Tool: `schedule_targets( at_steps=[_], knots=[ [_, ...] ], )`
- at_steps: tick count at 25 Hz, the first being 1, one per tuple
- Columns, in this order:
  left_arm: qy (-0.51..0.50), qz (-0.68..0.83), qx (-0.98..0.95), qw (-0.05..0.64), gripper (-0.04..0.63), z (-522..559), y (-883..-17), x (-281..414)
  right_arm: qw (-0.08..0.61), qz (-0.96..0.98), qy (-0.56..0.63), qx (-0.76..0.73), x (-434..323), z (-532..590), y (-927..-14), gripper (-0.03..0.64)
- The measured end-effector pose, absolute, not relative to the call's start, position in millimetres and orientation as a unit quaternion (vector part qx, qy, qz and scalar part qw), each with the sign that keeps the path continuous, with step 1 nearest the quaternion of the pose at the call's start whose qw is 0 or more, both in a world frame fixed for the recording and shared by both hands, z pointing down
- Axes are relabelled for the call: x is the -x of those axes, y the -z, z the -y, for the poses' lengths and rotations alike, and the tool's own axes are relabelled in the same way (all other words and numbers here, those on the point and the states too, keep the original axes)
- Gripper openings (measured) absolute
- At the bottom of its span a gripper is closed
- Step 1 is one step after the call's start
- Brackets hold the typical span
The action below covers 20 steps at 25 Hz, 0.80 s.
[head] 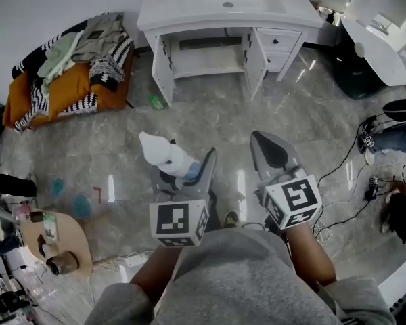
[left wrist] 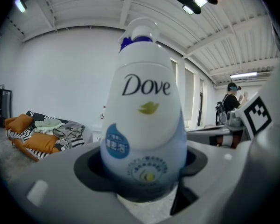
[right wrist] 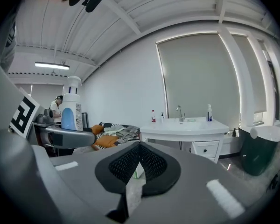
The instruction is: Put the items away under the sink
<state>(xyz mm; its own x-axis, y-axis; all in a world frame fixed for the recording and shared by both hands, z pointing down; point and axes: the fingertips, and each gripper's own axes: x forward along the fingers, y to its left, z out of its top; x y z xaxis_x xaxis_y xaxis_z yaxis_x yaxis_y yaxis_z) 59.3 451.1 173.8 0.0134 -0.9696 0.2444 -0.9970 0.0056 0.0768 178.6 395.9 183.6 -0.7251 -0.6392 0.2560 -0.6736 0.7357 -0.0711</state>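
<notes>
Our left gripper [head: 188,170] has its jaws set wide and clamped on the lower body of a white Dove bottle [left wrist: 142,120]. In the left gripper view the bottle stands upright between the dark pads, its label facing the camera and its blue-collared pump head at the top. From the head view the bottle sticks out ahead of the jaws, toward the upper left. Our right gripper [head: 272,153] is level with the left one and just beside it. Its jaws are pressed together with nothing between them, the meshed pads meeting in a narrow seam in the right gripper view.

We see the white sink cabinet [head: 210,9] ahead, well apart from both grippers, with bare grey floor [head: 210,124] between. Its two doors stand open on the compartment under the sink [head: 206,56]. A small green bottle [head: 155,101] lies on the floor near the left door [head: 164,66]. A few small bottles stand on the countertop. Left of the cabinet is an orange sofa [head: 68,80] heaped with clothes, and right of it a dark bin [head: 362,59] with a white lid.
</notes>
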Motion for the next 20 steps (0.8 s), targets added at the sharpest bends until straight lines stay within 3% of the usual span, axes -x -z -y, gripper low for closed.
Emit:
schedule_targets(
  at_steps=[20],
  knots=[
    [-0.049,0.683,-0.714,0.146,0.353,-360,-184,9,0.131,0.918,-0.099,-0.360,-112,-312,-195,0.000]
  ],
)
